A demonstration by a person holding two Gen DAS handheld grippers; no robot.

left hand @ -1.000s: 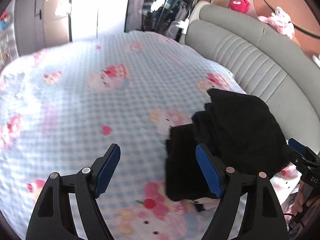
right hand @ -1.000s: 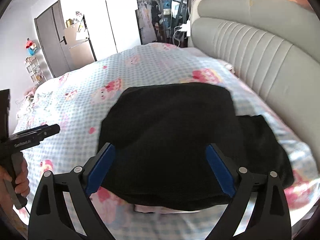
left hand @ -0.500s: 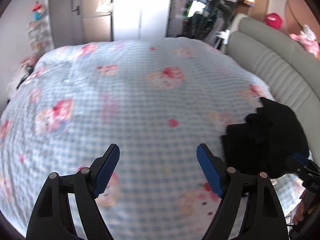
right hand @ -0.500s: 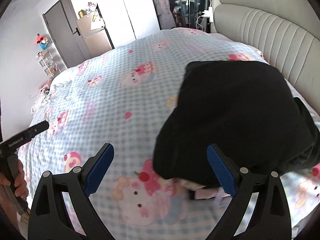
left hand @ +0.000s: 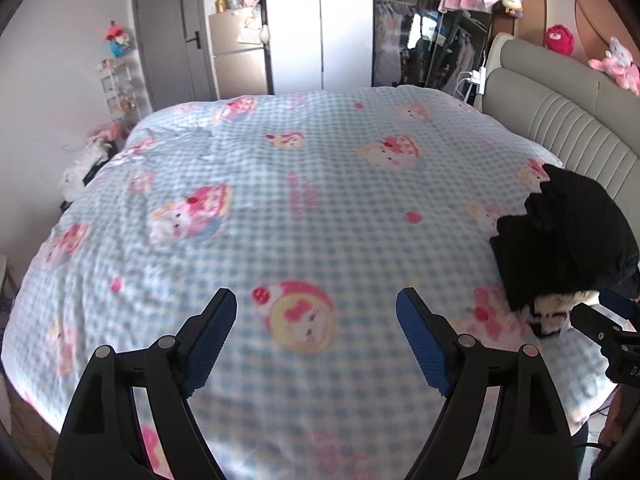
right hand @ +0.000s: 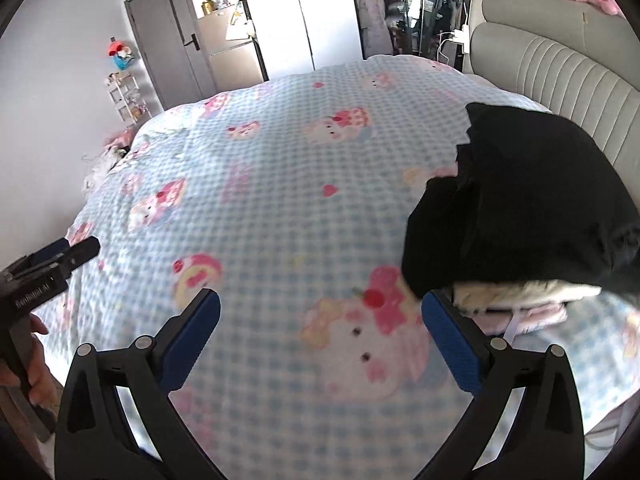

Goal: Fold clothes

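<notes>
While both tools hung over bare bedding, we noted that neither carried anything. We saw the left gripper [left hand: 316, 322] with jaws spread wide and only the checked blanket [left hand: 320, 184] between them. The right gripper [right hand: 320, 326] had its jaws opening, likewise with nothing between them; its right finger stood just beside the near left corner of the clothes but we could not tell whether it touched.

We found the folded black garment [right hand: 528, 208] at the right side of the bed, near the padded headboard [right hand: 560, 72]. It lay as the top of a small stack, over a pale fuzzy piece [right hand: 520, 292] and a pink piece [right hand: 536, 314] that showed at the near edge.

We judged the black cloth soft, limp and light, probably a knit, not slippery and not fragile. It would sag and unfold if lifted by one point. We judged the best hold to be at two corners of a folded edge, one tool each, pinching all layers together. The fuzzy piece beneath looked bulkier and might drag along.
</notes>
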